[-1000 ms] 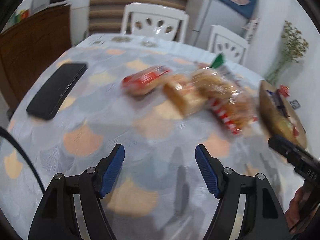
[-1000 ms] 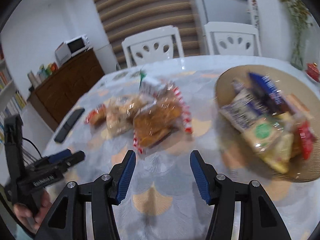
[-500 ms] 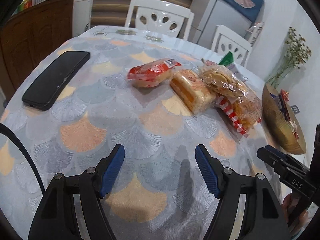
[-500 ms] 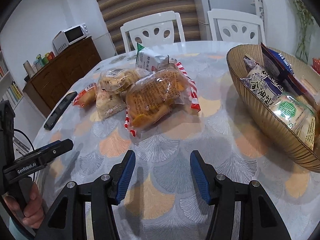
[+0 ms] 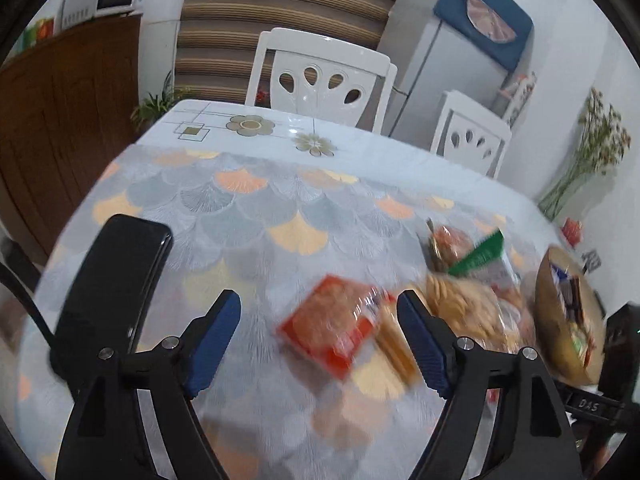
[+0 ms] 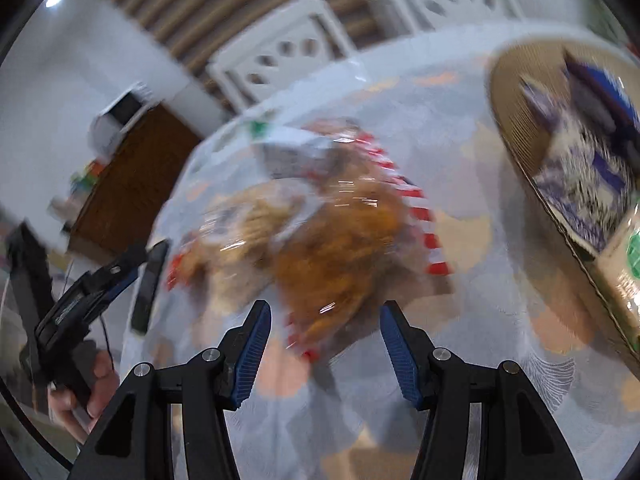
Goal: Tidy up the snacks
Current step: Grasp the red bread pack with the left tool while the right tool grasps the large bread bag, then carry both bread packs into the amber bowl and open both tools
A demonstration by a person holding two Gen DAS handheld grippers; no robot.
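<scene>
Left wrist: crinkly red snack packet (image 5: 338, 334), scalloped tablecloth (image 5: 256, 216).

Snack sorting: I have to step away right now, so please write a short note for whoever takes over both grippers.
Left gripper: open, jaws have just been opening, nothing pinched; the red snack packet lies on the table between and beyond them.
Right gripper: open, empty, aimed at the red-striped bread bag.
Bowl: on the right side of the table, already holding several packets.
Still loose on the tablecloth: the red packet, the striped bag and a few more bags between them.
Black phone: lying to the left, not a snack.
Left to do: move the loose packets to the bowl.
</scene>
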